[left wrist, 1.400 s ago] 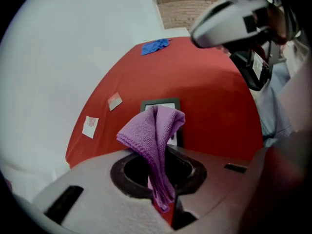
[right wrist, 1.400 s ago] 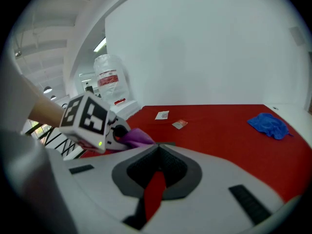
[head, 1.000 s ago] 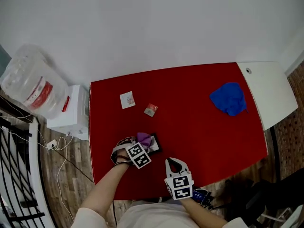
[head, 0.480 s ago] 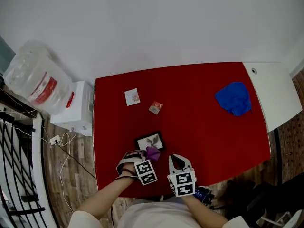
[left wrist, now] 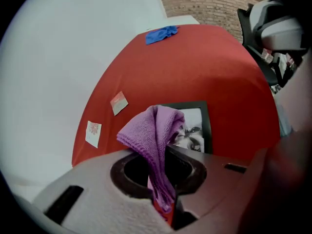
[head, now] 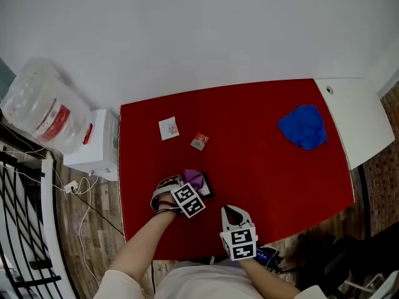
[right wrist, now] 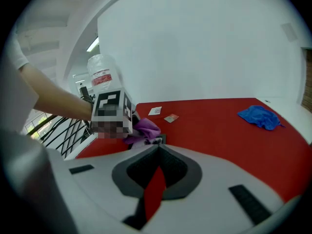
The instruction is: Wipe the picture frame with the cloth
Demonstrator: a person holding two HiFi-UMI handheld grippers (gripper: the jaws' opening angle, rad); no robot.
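Note:
My left gripper (head: 187, 189) is shut on a purple cloth (head: 192, 179) and holds it down on the black picture frame (head: 205, 187) near the table's front left. In the head view the cloth covers most of the frame. The left gripper view shows the cloth (left wrist: 155, 128) bunched up out of the jaws, over the left part of the frame (left wrist: 194, 128) and its black-and-white picture. My right gripper (head: 234, 210) hovers just right of the frame near the front edge, shut with nothing in it. In the right gripper view, the cloth (right wrist: 144, 129) lies ahead to the left.
The table has a red top (head: 255, 148). A blue cloth (head: 303, 127) lies at its far right, beside a white surface (head: 358, 114). Two small cards (head: 168, 128) (head: 199, 142) lie behind the frame. A large water bottle (head: 37, 109) and black railings are left of the table.
Half a second ago the left gripper and cloth had drawn back to the near edge, leaving the frame bare. Now they have pushed forward over the frame again. The right gripper has barely moved.

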